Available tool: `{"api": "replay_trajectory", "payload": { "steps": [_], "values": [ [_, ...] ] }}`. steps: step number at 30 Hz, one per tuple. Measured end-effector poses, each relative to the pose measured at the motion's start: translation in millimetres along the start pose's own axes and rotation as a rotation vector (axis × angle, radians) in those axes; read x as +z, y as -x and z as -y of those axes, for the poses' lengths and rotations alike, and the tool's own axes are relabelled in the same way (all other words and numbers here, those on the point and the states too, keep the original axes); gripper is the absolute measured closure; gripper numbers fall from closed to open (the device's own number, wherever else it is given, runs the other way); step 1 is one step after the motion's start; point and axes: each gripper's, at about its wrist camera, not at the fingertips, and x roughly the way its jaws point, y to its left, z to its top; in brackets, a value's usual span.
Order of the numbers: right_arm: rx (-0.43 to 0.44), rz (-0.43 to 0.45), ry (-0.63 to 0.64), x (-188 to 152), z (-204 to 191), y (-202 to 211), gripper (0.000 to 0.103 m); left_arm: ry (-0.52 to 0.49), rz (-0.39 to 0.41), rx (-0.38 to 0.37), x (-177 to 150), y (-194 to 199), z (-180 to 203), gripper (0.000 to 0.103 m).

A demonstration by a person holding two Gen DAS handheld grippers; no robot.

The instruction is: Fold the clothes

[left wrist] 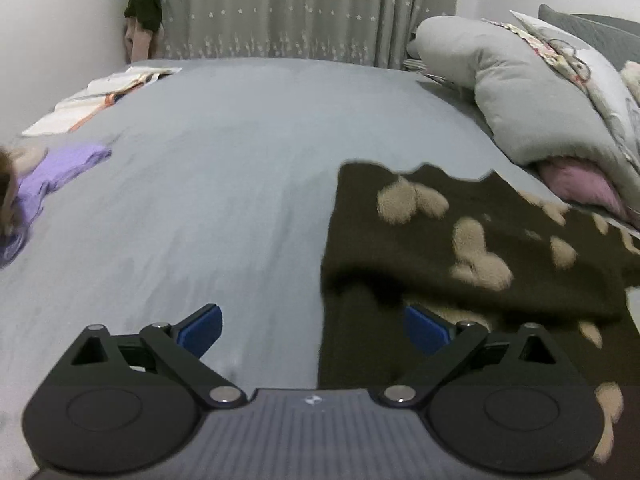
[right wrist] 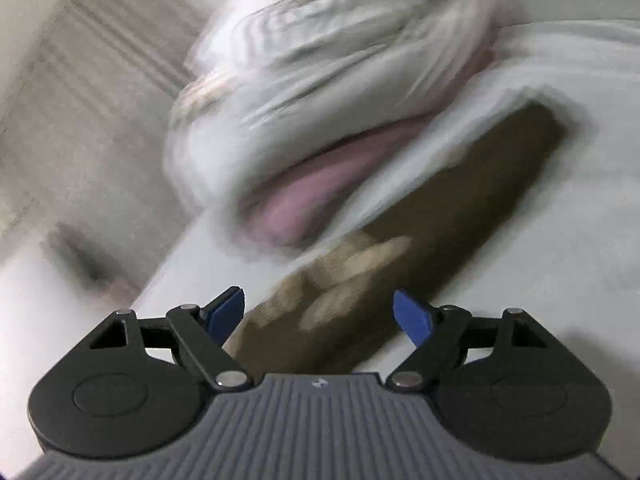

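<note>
A dark brown fleece garment with beige patches (left wrist: 460, 240) lies on the grey bed sheet (left wrist: 224, 184), partly folded, on the right of the left wrist view. My left gripper (left wrist: 314, 326) hovers open over its left edge, one blue pad above the sheet and the other above the brown cloth, with nothing pinched. The right wrist view is smeared by motion: the same brown garment (right wrist: 420, 232) runs as a diagonal band ahead of my right gripper (right wrist: 318, 314), which stands open and holds nothing.
A grey duvet with a pink pillow under it (left wrist: 532, 112) is piled at the bed's right. A purple garment (left wrist: 52, 176) lies at the left edge beside part of a person. A white cloth with orange trim (left wrist: 108, 92) lies at the far left. Star-patterned curtains (left wrist: 304, 8) hang behind.
</note>
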Motion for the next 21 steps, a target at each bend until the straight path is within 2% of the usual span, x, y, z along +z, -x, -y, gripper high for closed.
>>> {"api": "replay_trajectory", "payload": {
  "steps": [2, 6, 8, 11, 12, 13, 14, 15, 17, 21],
  "values": [
    [-0.026, 0.045, -0.029, 9, 19, -3, 0.02, 0.019, -0.01, -0.023, -14, 8, -5, 0.005],
    [-0.038, 0.144, -0.262, 19, 59, -13, 0.02, 0.03, 0.017, -0.019, -18, 0, -14, 0.005],
    [-0.032, 0.179, -0.339, 18, 75, -22, 0.021, 0.021, 0.023, -0.011, -17, -6, -17, 0.005],
    [-0.034, 0.21, -0.305, 16, 75, -35, 0.022, 0.038, 0.048, -0.02, -11, -8, -20, 0.005],
    [-0.042, 0.204, -0.296, 17, 73, -39, 0.025, 0.046, 0.062, -0.025, -8, -8, -22, 0.005],
    [-0.05, 0.198, -0.287, 17, 71, -44, 0.03, 0.05, 0.077, -0.026, -5, -7, -23, 0.005],
    [-0.058, 0.192, -0.278, 18, 69, -48, 0.05, 0.052, 0.089, -0.024, -4, -7, -25, 0.005],
    [-0.065, 0.186, -0.269, 19, 67, -52, 0.077, 0.048, 0.092, -0.018, -4, -8, -26, 0.005],
    [-0.083, 0.181, -0.271, 15, 80, -64, 0.089, 0.041, 0.091, -0.009, -5, -9, -27, 0.005],
    [-0.101, 0.264, -0.082, 21, 42, -54, 0.092, 0.044, 0.11, 0.005, -3, -5, -29, 0.005]
  ]
}}
